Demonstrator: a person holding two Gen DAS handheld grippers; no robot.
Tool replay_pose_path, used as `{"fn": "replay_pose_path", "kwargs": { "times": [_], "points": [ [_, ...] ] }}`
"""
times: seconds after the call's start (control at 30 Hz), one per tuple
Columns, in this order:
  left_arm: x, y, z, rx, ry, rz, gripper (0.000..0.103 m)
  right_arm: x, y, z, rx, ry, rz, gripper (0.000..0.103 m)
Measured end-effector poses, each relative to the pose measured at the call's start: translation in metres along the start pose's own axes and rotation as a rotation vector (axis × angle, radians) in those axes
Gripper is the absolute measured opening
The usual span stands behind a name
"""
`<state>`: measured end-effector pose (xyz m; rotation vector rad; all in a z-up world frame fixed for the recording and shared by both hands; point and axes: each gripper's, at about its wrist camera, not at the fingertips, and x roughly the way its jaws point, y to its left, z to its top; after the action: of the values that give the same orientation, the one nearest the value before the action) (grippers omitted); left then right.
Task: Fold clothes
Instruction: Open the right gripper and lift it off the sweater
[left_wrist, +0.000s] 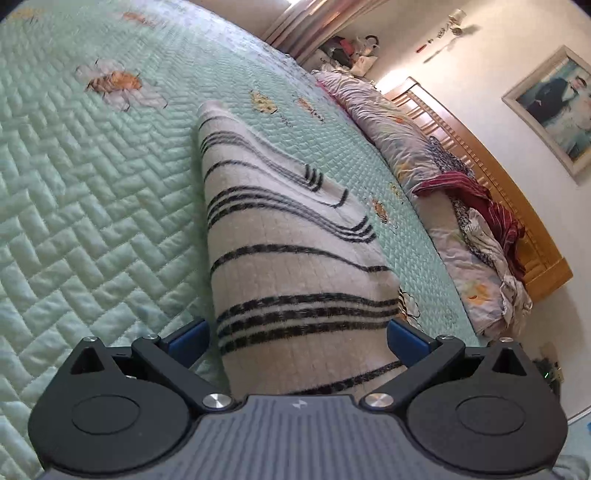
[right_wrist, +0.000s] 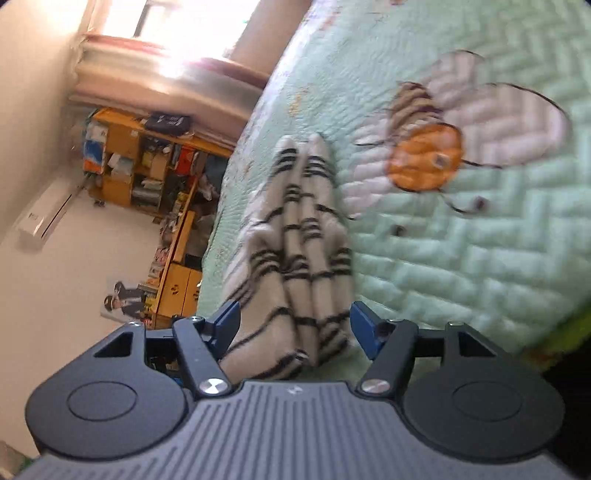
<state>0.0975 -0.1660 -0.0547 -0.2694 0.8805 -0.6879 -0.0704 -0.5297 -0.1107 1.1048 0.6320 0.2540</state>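
A white knitted garment with black stripes (left_wrist: 280, 229) lies lengthwise on the mint-green quilted bedspread (left_wrist: 92, 206). My left gripper (left_wrist: 299, 336) is open, its blue fingers (left_wrist: 192, 338) wide apart at either side of the garment's near end, which fills the gap and hides the tips. In the right wrist view the same garment (right_wrist: 299, 236) is gathered into lengthwise pleats. My right gripper (right_wrist: 295, 321) is shut on this bunched end, with its blue fingers (right_wrist: 360, 326) pressing the cloth's sides. That view is blurred by motion.
A rumpled floral duvet (left_wrist: 406, 147) with a dark red cloth (left_wrist: 480, 206) and other clothes lies along the wooden headboard (left_wrist: 517, 221). A framed picture (left_wrist: 554, 107) hangs on the wall. Cluttered wooden shelves (right_wrist: 147, 158) stand beyond the bed's edge.
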Motion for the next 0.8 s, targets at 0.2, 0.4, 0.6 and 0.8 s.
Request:
{"fn": "replay_pose_path", "kwargs": {
  "times": [0.2, 0.4, 0.6, 0.8],
  "points": [
    [-0.010, -0.036, 0.019, 0.134, -0.001, 0.175, 0.102, 0.025, 0.098, 0.005, -0.431, 0.002, -0.241, 0.070],
    [-0.018, -0.066, 0.044, 0.142, 0.027, 0.258, 0.102, 0.055, 0.172, 0.007, -0.639, -0.024, -0.457, 0.093],
    [-0.016, -0.083, 0.055, 0.186, 0.088, 0.397, 0.102, 0.082, 0.195, 0.001, -0.716, 0.004, -0.596, 0.103],
    [-0.010, -0.083, 0.063, 0.161, 0.194, 0.487, 0.102, 0.097, 0.187, 0.000, -0.591, 0.080, -0.682, 0.103]
  ]
}}
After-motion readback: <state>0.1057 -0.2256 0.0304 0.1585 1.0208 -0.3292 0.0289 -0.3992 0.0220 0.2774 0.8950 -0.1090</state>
